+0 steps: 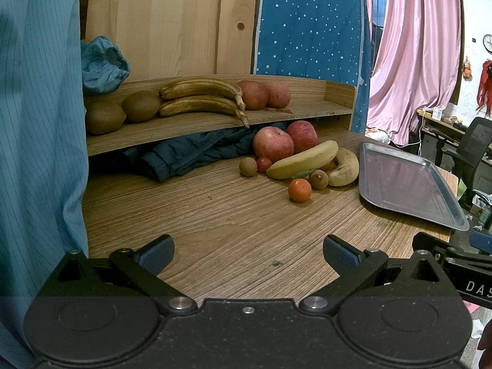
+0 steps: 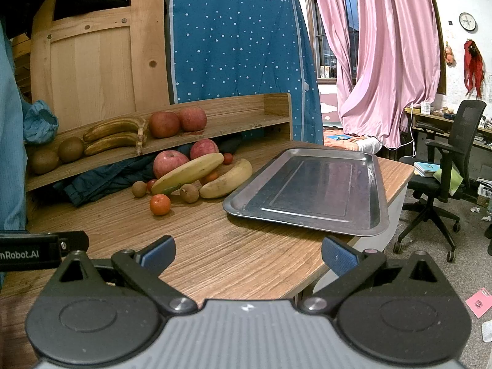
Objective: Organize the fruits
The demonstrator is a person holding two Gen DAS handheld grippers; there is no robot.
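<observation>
A pile of fruit lies on the wooden table: two red apples (image 1: 273,144) (image 2: 170,162), two yellow bananas (image 1: 303,160) (image 2: 188,173), an orange mandarin (image 1: 299,189) (image 2: 160,204), small brown fruits (image 1: 318,179) (image 2: 189,192) and small red ones (image 1: 263,164). An empty steel tray (image 1: 409,184) (image 2: 310,190) lies to the right of the pile. My left gripper (image 1: 248,253) is open and empty, well short of the pile. My right gripper (image 2: 248,255) is open and empty near the table's front edge.
A wooden shelf (image 1: 196,129) (image 2: 215,126) behind the pile carries two kiwis (image 1: 140,106), two brown bananas (image 1: 201,97) and two apples (image 1: 253,94). A dark jacket (image 1: 184,153) lies under it. An office chair (image 2: 442,166) stands right of the table.
</observation>
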